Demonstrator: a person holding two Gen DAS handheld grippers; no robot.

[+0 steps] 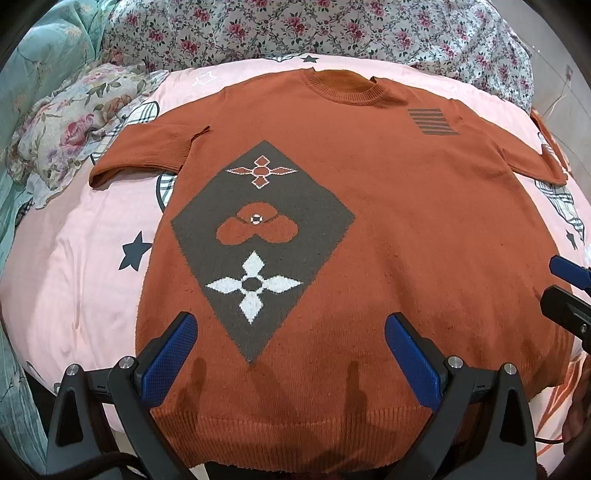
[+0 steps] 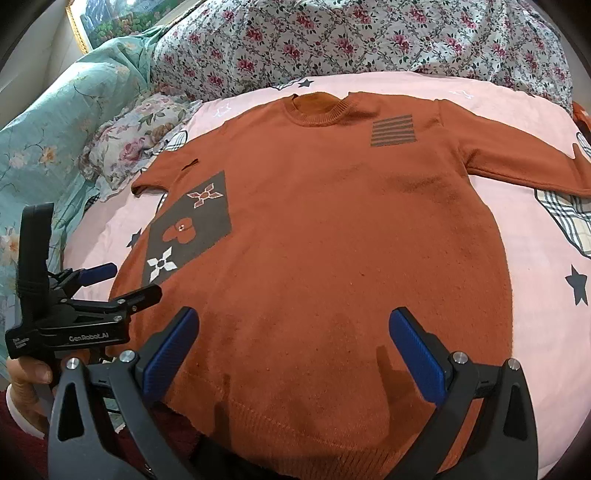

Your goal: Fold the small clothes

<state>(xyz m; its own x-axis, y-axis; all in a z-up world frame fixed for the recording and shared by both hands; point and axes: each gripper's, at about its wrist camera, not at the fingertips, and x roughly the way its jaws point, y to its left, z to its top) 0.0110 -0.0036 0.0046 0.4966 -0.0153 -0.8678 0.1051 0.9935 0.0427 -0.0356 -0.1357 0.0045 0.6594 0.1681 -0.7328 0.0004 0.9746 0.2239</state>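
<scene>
An orange knit sweater (image 1: 388, 221) lies flat, front up, on the pink sheet (image 1: 74, 280), neck at the far side and both short sleeves spread out. A grey diamond panel (image 1: 266, 236) with flower motifs covers its left half, and a grey striped patch (image 1: 432, 121) sits near the right shoulder. My left gripper (image 1: 290, 332) hovers open above the hem with nothing between its blue pads. Over the hem's right part in the right wrist view, my right gripper (image 2: 293, 328) is open and empty above the sweater (image 2: 332, 240). There the left gripper (image 2: 125, 284) shows at the left edge, held by a hand (image 2: 26, 373).
A floral quilt (image 1: 295, 29) is bunched along the far side of the bed. A teal blanket (image 2: 55, 129) and a flowered pillow (image 1: 62, 125) lie to the left. Another orange garment (image 1: 550, 140) peeks in at the far right, beside the sleeve.
</scene>
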